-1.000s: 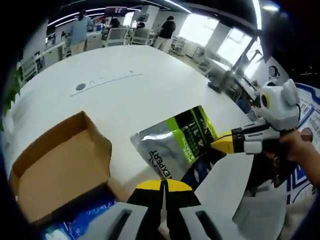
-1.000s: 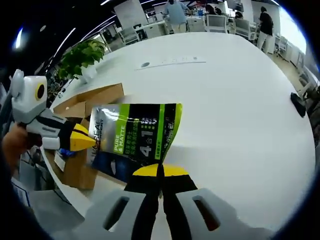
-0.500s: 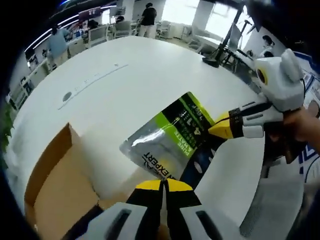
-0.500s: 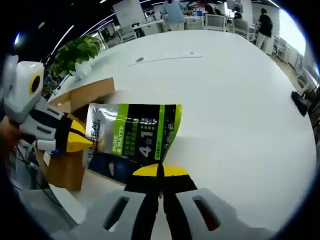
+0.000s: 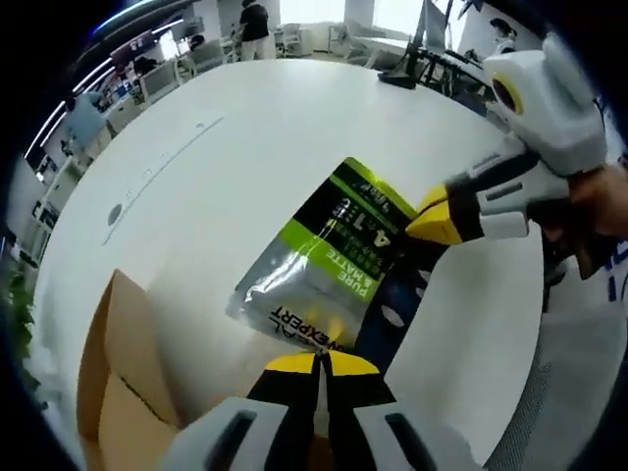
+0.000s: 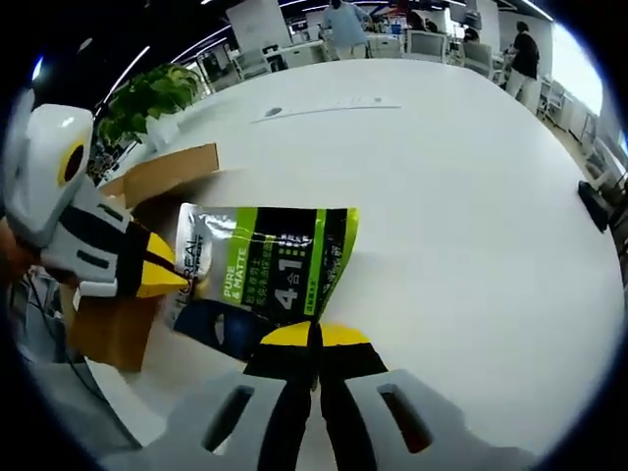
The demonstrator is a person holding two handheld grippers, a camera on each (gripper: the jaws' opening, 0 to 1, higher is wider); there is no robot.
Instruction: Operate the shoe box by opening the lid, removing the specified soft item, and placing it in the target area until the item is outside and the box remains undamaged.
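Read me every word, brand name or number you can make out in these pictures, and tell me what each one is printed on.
"PURE & MATTE": on the green stripe of the pouch.
"4 in 1", with the middle character too small to be sure: black panel of the pouch.
"EXPERT": silver edge of the pouch, in the left gripper view.
A brand name on the silver edge, partly hidden by the left tongs: unreadable.
Small print on the pouch: too small.

The cardboard box (image 5: 118, 383) is cut off by the edge; its inside is hidden.
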